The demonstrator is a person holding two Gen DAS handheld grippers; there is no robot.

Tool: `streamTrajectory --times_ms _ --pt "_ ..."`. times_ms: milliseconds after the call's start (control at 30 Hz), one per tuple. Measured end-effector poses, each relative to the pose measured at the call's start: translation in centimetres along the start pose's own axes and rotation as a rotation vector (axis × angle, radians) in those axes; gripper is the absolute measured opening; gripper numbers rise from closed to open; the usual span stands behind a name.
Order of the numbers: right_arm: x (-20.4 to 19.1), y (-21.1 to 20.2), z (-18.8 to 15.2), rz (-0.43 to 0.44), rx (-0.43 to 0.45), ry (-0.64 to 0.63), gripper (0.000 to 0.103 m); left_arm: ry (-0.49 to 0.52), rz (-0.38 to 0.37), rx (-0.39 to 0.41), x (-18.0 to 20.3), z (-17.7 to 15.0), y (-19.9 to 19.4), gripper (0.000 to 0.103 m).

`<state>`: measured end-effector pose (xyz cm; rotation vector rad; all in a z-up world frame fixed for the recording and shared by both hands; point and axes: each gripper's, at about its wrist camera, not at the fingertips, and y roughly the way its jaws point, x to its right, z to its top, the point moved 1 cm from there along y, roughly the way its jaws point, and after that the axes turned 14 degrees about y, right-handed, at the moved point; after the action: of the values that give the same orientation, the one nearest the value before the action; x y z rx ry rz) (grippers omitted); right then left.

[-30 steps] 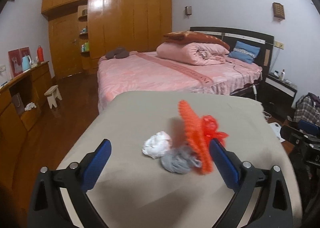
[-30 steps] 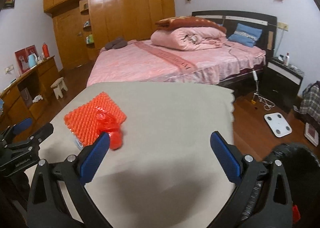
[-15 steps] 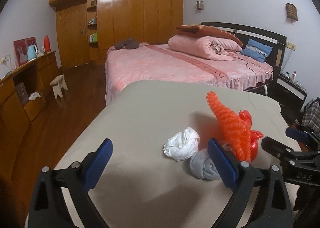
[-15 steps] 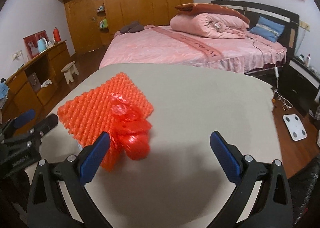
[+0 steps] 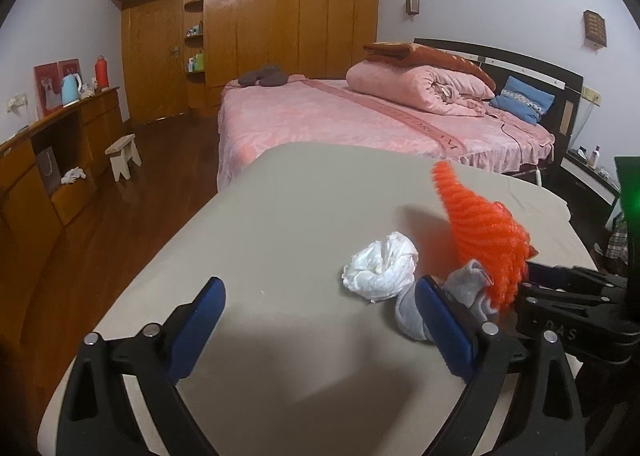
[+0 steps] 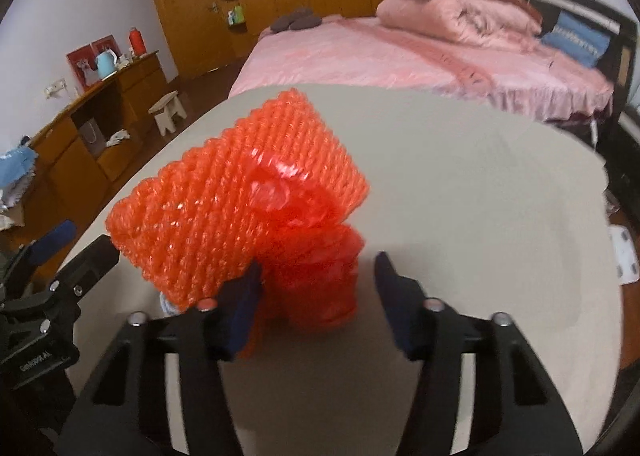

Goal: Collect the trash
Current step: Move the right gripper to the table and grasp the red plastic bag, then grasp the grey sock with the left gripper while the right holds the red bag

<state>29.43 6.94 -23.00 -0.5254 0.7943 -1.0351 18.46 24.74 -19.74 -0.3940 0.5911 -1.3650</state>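
Right wrist: red bag (image 6: 316, 276) (crumpled) between right tongs (image 6: 318, 290).

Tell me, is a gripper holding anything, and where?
Nothing yet. The right gripper has just been closing around the red bag, one pad not touching. The left gripper is open, empty.

The tan tabletop (image 5: 304, 216) lies bare across the left and centre of the left wrist frame. At lower right a crumpled white tissue (image 5: 380, 266), a grey sock (image 5: 416, 312) and an orange foam net (image 5: 484, 240) crowd together, with the right gripper (image 5: 560, 292) closing off the right edge.
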Motion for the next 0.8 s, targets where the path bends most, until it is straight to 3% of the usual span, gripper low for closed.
streamTrajectory --times_ms 233,800 --pt "0.3 -1.9 -0.5 0.042 0.018 0.002 0.036 0.003 -0.019 0.014 0.7 0.3 -0.4 0.093" --pt "5.7 -6.5 -0.3 -0.042 0.087 0.071 0.036 0.037 -0.159 0.079 6.2 3.5 -1.4 0.089"
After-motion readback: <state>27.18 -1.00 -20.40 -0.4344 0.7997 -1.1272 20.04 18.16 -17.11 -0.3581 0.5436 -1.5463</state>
